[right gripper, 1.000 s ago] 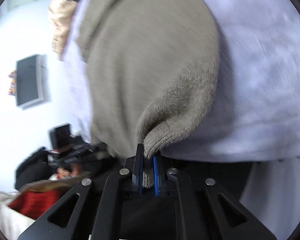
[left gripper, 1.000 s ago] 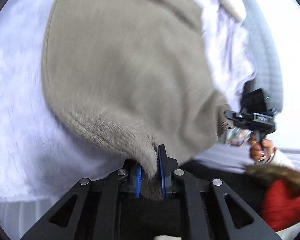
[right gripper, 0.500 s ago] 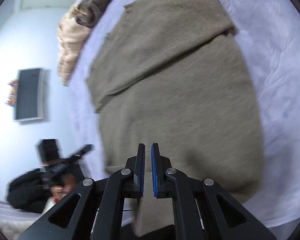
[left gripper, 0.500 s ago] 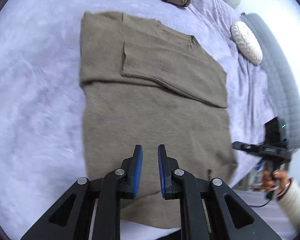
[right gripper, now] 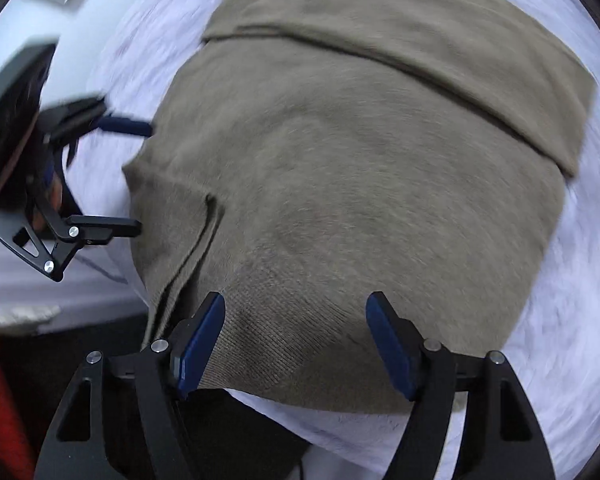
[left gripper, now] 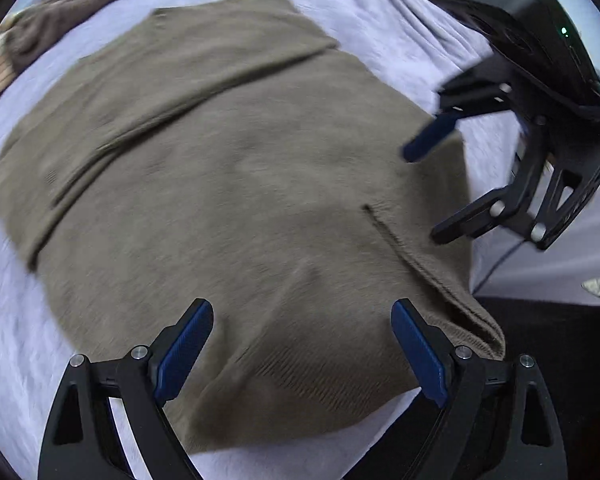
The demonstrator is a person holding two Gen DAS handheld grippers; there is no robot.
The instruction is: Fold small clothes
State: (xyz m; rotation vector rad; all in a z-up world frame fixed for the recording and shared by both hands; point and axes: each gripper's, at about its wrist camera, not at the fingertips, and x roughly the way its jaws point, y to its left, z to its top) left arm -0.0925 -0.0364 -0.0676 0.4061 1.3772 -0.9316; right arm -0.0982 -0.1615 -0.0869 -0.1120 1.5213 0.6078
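A taupe knit sweater point(left gripper: 240, 184) point(right gripper: 360, 184) lies flat on the pale lilac bed sheet point(left gripper: 12, 320), with one sleeve folded across its far part. My left gripper point(left gripper: 300, 312) hovers over the near ribbed hem, its jaws opening wide and nothing pinched between the blue pads. My right gripper point(right gripper: 296, 304) hangs over the same hem further along, its jaws also opening and empty. Each wrist view shows the other gripper at the sweater's side edge: the right gripper point(left gripper: 422, 197) and the left gripper point(right gripper: 142, 176), both spread.
A brown garment point(left gripper: 68, 12) lies bunched at the far edge of the bed. The bed's near edge drops to a dark floor point(left gripper: 560, 340). A thin cable point(left gripper: 500, 256) trails below the right gripper. Something red point(right gripper: 0, 400) sits low at the left.
A second ago both grippers were shut on the lifted sweater's hem. Then it lay flat with both jaws shut and empty. Now both jaws are wide apart, and the grippers have rolled and come closer together.
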